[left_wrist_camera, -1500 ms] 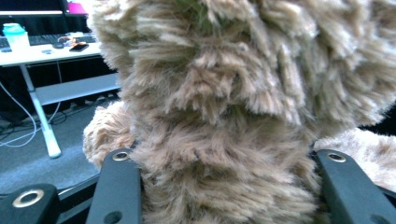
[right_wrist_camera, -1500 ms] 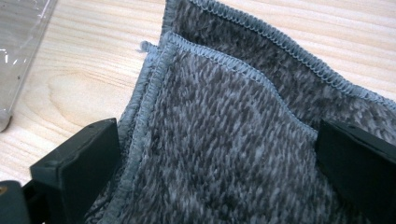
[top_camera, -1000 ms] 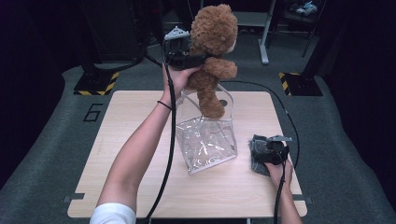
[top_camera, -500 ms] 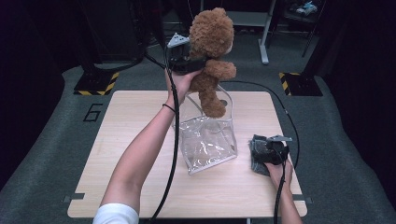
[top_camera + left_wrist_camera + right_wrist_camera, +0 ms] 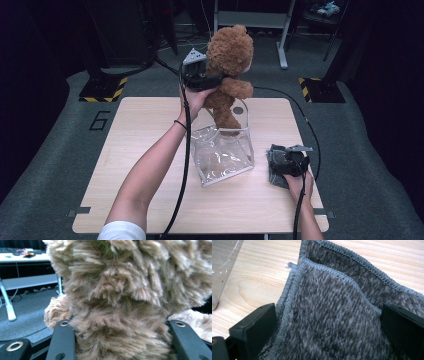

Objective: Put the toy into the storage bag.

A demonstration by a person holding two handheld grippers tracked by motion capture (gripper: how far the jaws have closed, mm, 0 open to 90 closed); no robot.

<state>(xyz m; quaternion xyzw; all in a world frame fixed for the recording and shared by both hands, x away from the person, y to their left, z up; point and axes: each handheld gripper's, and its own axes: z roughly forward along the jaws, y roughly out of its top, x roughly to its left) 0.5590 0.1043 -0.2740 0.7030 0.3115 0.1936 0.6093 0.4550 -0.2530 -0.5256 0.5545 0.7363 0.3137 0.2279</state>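
Teddy bear [image 5: 227,70] clamped at its body by left gripper [image 5: 200,75], legs dipping into the mouth of clear bag [image 5: 222,155] on table [image 5: 150,130]. Step: lowering bear in. Next, I'd guess: push deeper, then release. Right gripper [image 5: 287,162] straddles grey cloth [image 5: 329,315], jaws wide, not squeezing.

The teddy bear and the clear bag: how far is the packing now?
Done: the left gripper has the bear clamped at its body and lifted over the open bag. In hand: its feet are at the bag's mouth, not yet inside. Left: lower and release it; then probably the grey cloth, which lies on the table between the right gripper jaws.
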